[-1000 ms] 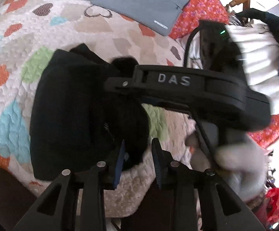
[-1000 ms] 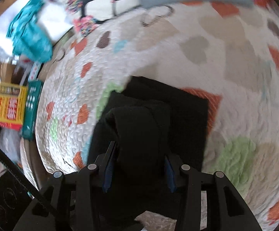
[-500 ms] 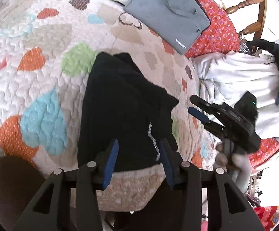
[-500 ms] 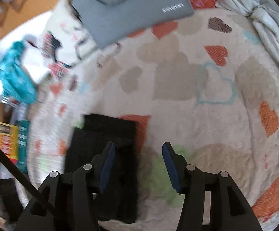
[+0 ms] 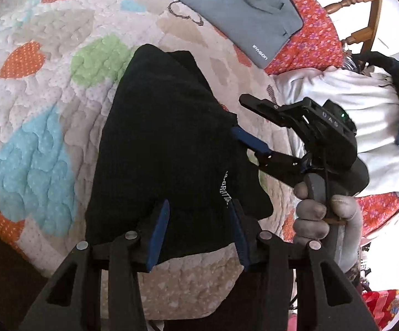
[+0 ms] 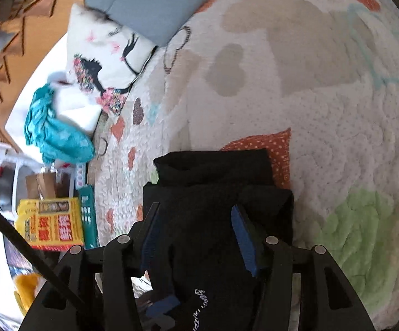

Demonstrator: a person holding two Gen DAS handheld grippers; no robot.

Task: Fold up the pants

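Note:
The black pants (image 5: 166,138) lie folded in a thick pad on the heart-patterned quilt (image 5: 47,41), with small white lettering near their right edge. My left gripper (image 5: 199,235) straddles the near edge, open, with black cloth lying between its blue pads without being pinched. Held by a gloved hand (image 5: 323,212), my right gripper (image 5: 237,115) sits at the pants' right edge, jaws apart. In the right wrist view my right gripper (image 6: 196,238) hangs open over the pants (image 6: 213,171). One of the left gripper's blue pads shows at the bottom of that view.
A folded grey garment (image 5: 240,8) lies at the far side of the quilt. A white cloth pile (image 5: 351,104) and a red floral cover (image 5: 309,38) lie to the right, before a wooden chair (image 5: 364,13). A pillow (image 6: 105,55), teal cloth (image 6: 53,127) and yellow box (image 6: 50,226) are left.
My left jaws have widened and let go of the cloth. The right gripper left the middle of the left view for the pants' right edge. The pants have settled flat.

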